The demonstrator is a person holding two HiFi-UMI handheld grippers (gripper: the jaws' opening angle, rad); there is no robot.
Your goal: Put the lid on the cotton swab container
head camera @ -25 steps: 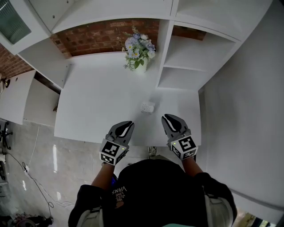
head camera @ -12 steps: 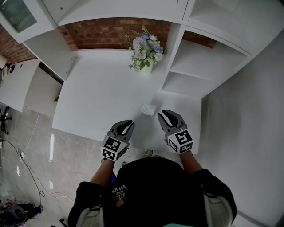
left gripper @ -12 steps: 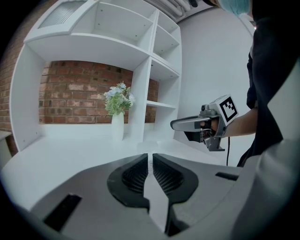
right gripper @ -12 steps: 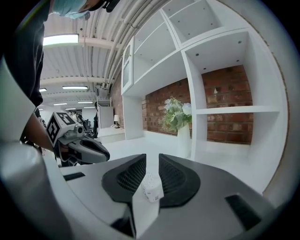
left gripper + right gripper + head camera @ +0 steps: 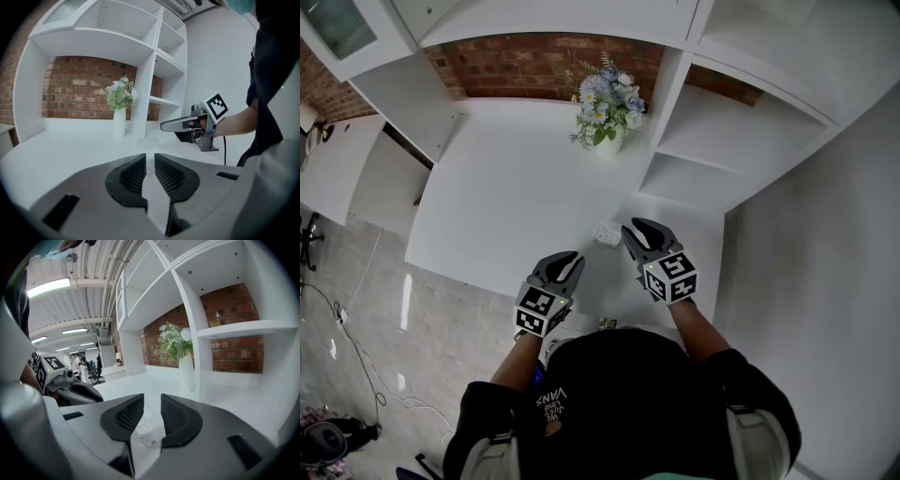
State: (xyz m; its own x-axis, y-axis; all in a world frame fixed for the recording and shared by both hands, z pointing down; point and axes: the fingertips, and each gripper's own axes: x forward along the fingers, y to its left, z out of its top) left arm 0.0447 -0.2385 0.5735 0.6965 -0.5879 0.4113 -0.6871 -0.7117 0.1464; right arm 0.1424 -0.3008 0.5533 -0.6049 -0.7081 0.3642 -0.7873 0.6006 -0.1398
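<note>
The cotton swab container [image 5: 607, 232] is a small clear tub of white swabs, standing on the white desk [image 5: 516, 197]. My right gripper [image 5: 629, 230] hovers just to its right, pointing at it. In the right gripper view the container [image 5: 146, 430] shows through the narrow gap between the jaws, which are slightly open and grip nothing. My left gripper [image 5: 572, 259] is near the desk's front edge, below and left of the container, with its jaws shut and empty. In the left gripper view the container [image 5: 146, 142] is a faint translucent shape ahead. I cannot make out a separate lid.
A white vase of flowers [image 5: 607, 105] stands at the back of the desk against the brick wall. White shelf compartments [image 5: 712, 141] rise on the right. The desk's front edge [image 5: 487, 281] runs just behind the left gripper, with tiled floor below.
My right gripper has moved forward and left, close beside the container. The left gripper has hardly shifted.
</note>
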